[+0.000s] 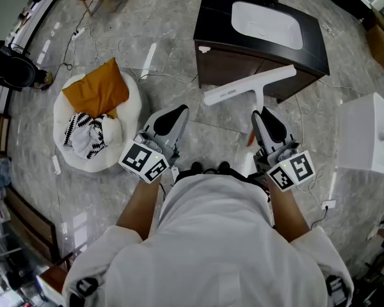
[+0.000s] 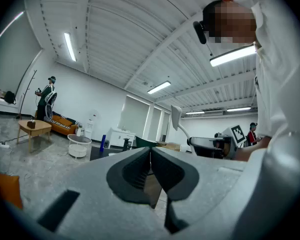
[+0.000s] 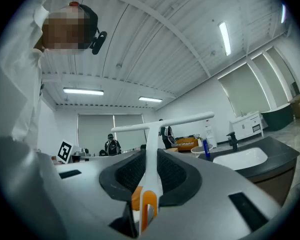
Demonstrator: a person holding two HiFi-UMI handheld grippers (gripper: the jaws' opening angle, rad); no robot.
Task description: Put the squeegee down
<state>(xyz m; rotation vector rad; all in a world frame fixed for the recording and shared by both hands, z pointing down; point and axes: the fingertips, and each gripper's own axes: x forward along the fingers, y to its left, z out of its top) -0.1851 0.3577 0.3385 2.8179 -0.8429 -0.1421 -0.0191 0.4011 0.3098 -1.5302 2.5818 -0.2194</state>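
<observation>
A white squeegee point(image 1: 249, 85) with an orange handle end is held up in front of me by my right gripper point(image 1: 264, 121), which is shut on its handle. In the right gripper view the squeegee point(image 3: 155, 134) rises between the jaws, its blade crosswise at the top. My left gripper point(image 1: 173, 121) is beside it to the left, shut with nothing in it; in the left gripper view its jaws point(image 2: 151, 154) meet. The squeegee blade hangs just in front of the dark vanity point(image 1: 211, 56) with a white sink point(image 1: 267, 24).
A round white basket point(image 1: 131, 107) with an orange cushion point(image 1: 97, 88) and patterned cloth sits on the marble floor at left. A white box point(image 1: 368, 136) stands at right. Cables run over the floor. Other people stand far off in the room.
</observation>
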